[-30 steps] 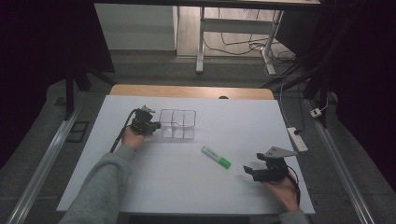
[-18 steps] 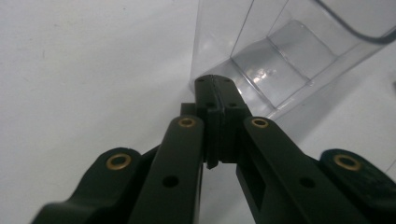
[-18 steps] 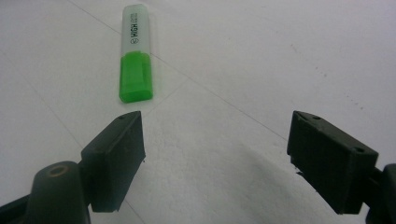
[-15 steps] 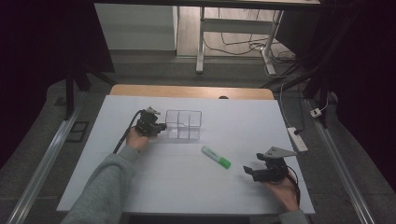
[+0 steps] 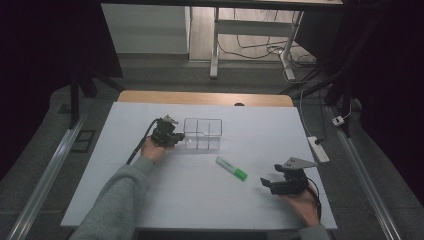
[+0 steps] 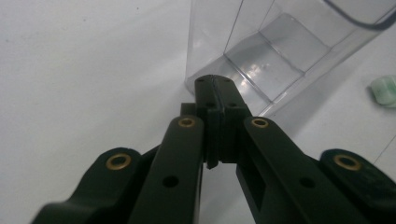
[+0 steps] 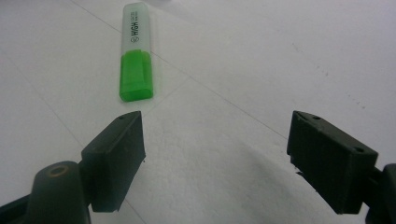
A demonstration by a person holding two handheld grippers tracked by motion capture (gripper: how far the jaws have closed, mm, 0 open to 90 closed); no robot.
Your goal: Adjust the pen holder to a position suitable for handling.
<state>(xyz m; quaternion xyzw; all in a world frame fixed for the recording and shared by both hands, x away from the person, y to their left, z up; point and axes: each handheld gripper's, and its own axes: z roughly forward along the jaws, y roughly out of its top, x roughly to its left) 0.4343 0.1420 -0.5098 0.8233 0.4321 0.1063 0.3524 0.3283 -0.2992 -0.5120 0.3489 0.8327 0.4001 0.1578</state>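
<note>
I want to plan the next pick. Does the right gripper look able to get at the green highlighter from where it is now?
Probably yes. The right gripper has its jaws open and points toward the green highlighter, which lies flat on the white table with only bare surface between them. The clear organizer stands farther back, out of the way.

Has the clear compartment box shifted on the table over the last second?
Yes. The clear box has slid rightward, away from the table's left edge, with the shut left gripper at its left wall. The green highlighter stayed put.
</note>
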